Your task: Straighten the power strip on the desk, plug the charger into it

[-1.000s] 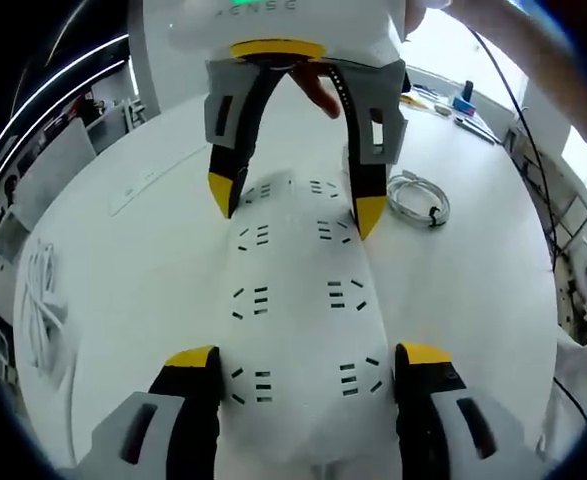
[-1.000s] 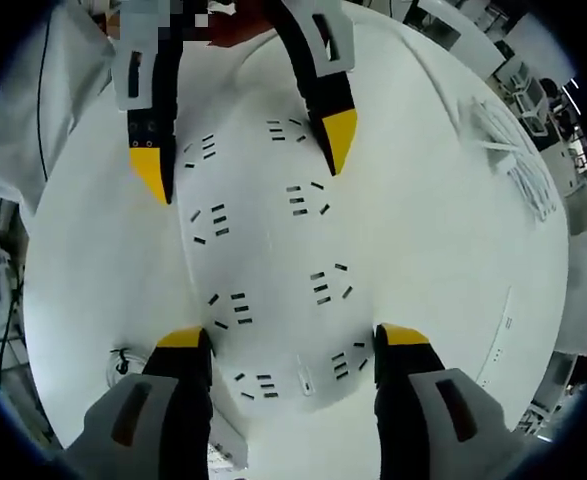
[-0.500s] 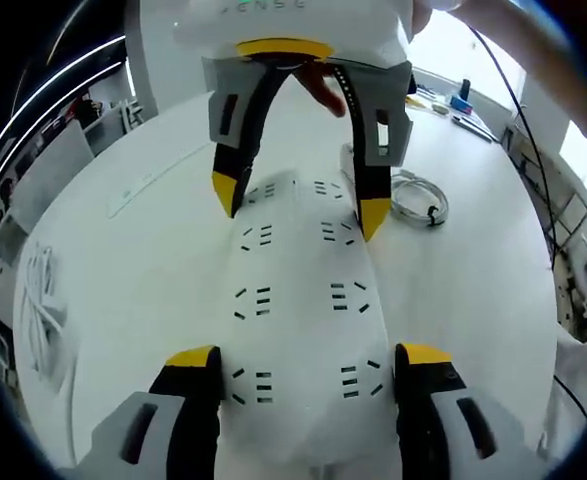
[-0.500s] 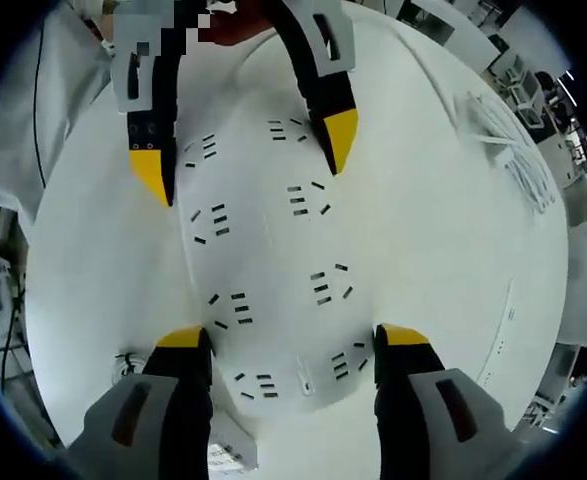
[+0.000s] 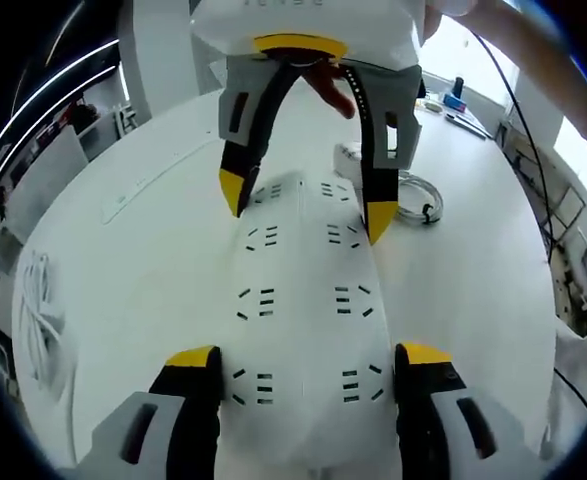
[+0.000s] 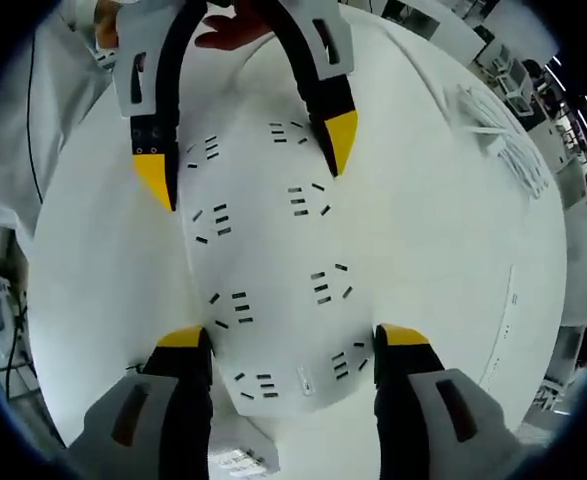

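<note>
A long white power strip [image 5: 298, 300] with several socket rows lies flat on the white desk [image 5: 133, 280]. My left gripper [image 5: 308, 358] is shut across its near end, a yellow-tipped jaw against each long edge. My right gripper [image 5: 306, 205] clamps the far end the same way. In the right gripper view the strip [image 6: 268, 250] runs from my right gripper [image 6: 293, 340] up to the left gripper [image 6: 248, 160]. A white charger block [image 5: 348, 155] and its coiled white cable [image 5: 418, 200] lie just behind the right gripper's jaw.
A flat white bar [image 5: 143, 185] lies at the left on the desk. A bundle of white cables [image 5: 38, 310] sits near the left edge, also seen as the bundle [image 6: 503, 140]. Small items [image 5: 453, 100] stand at the far right. A person's hand [image 5: 328, 90] holds the right gripper.
Both grippers keep their hold. The strip and both hands have shifted slightly over the desk, so the charger and cable coil now sit closer behind the right gripper.
</note>
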Demonstrator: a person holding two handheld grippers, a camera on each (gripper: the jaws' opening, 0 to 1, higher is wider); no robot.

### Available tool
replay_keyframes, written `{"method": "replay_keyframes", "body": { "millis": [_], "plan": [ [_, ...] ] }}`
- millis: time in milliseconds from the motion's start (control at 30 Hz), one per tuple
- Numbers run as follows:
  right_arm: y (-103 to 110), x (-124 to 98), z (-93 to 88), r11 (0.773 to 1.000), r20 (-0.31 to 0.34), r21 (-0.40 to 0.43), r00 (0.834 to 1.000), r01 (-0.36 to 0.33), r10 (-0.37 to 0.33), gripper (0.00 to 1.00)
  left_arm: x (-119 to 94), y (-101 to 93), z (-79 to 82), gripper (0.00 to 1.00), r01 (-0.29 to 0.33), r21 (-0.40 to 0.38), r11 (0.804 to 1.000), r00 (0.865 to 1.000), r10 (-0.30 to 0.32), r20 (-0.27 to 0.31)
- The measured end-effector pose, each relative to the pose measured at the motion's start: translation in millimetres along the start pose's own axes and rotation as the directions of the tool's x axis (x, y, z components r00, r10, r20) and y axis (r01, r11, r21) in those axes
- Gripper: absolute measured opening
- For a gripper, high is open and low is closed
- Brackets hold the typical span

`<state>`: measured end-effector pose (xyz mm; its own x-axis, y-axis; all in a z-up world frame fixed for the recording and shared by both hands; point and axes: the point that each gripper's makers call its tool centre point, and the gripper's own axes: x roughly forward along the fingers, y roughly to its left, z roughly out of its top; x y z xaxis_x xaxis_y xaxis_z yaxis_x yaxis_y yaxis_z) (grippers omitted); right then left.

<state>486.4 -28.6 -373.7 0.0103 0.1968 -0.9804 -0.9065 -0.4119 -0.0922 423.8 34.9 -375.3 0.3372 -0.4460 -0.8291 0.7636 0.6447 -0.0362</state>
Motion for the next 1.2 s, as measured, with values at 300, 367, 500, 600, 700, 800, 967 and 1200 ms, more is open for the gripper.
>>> {"method": "replay_keyframes", "body": {
  "millis": [300, 367, 500, 600, 700, 800, 967, 1200],
  "plan": [
    [2, 0, -0.8, 0.998, 0.035, 0.065, 0.999, 0.020, -0.022, 0.64, 0, -0.3, -0.3, 0.71, 0.029, 0.041, 0.999, 1.000, -0.029, -0.006],
    [3, 0, -0.9, 0.996, 0.044, 0.080, 0.999, 0.024, -0.028, 0.64, 1, 2.1, 0.6, 0.71, 0.034, 0.047, 0.998, 0.999, -0.033, -0.007],
    [5, 0, -1.6, 0.994, 0.044, 0.102, 0.998, 0.028, -0.033, 0.64, 0, -0.3, -0.2, 0.71, 0.047, 0.068, 0.997, 0.999, -0.047, -0.007],
    [6, 0, -2.1, 0.993, 0.032, 0.113, 0.999, 0.029, -0.033, 0.64, 0, -0.2, 0.0, 0.71, 0.052, 0.077, 0.996, 0.999, -0.051, -0.017],
    [7, 1, -2.6, 0.992, 0.013, 0.122, 0.999, 0.030, -0.032, 0.64, 2, 6.3, 2.5, 0.71, 0.061, 0.089, 0.994, 0.998, -0.059, -0.024],
    [10, 0, -3.4, 0.991, -0.001, 0.131, 0.999, 0.032, -0.033, 0.64, 3, 14.5, 5.2, 0.71, 0.067, 0.096, 0.993, 0.998, -0.065, -0.020],
    [16, -1, -2.5, 0.990, 0.005, 0.138, 0.999, 0.035, -0.036, 0.64, 3, 9.1, 4.1, 0.71, 0.070, 0.104, 0.992, 0.997, -0.068, -0.021],
    [21, -3, -1.2, 0.986, 0.005, 0.160, 0.999, 0.040, -0.041, 0.64, 5, 15.3, 8.2, 0.71, 0.081, 0.117, 0.990, 0.997, -0.080, -0.017]
  ]
}}
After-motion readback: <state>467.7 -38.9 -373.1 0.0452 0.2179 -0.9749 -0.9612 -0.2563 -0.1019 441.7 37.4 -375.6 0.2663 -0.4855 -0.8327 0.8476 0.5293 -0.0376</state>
